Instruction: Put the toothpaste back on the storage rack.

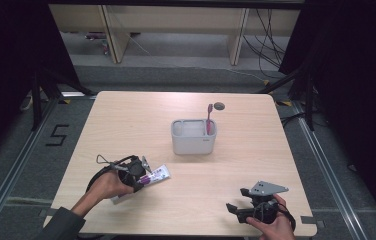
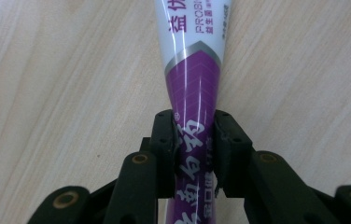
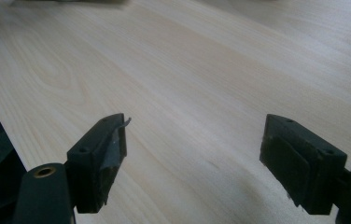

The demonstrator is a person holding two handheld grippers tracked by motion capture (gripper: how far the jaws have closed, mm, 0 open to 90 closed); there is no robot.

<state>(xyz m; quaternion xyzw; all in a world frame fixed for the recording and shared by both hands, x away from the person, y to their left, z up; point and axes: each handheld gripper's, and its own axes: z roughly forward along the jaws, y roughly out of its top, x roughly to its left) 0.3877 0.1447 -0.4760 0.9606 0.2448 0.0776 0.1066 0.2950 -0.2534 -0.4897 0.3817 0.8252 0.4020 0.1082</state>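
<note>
Left gripper view catching left hand-held gripper [image 2: 196, 154] pinching purple-white tube [image 2: 194, 93], tube running toward 12 o'clock, high view showing right hand-held gripper [image 1: 237, 207] idling wide open at desk's [image 1: 126, 120] 5 o'clock.

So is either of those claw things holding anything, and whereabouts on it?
The left gripper clamps the toothpaste tube across its purple part. The right gripper holds nothing.

The high view is looking forward and down over the whole table [image 1: 126, 115] from above the person's side. The left gripper view is sitting close over the toothpaste tube [image 2: 193, 93] on that tabletop; the right gripper view is skimming low across its bare wood.
</note>
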